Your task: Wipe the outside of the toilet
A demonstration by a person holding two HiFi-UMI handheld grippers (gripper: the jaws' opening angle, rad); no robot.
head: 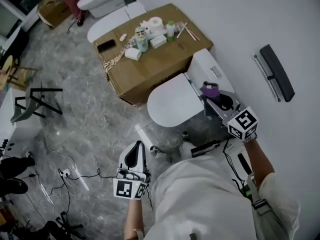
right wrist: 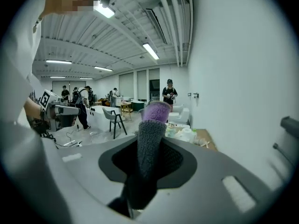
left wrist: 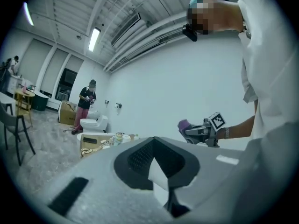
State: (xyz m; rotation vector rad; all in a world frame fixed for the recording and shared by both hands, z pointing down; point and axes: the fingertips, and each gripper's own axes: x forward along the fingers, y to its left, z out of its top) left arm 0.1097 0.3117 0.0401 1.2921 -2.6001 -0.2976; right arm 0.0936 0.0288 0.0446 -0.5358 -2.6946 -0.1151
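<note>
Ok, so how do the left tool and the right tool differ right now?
The right tool is clamped on a purple and grey cloth; the left tool has its jaws together with nothing in them. The right tool sits over the back of the toilet beside the wall; the left tool hangs over the floor, off the toilet. Both are shut.

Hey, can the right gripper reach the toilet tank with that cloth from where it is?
Probably yes: the right gripper, shut on the cloth, hangs right by the tank with nothing between them.
</note>
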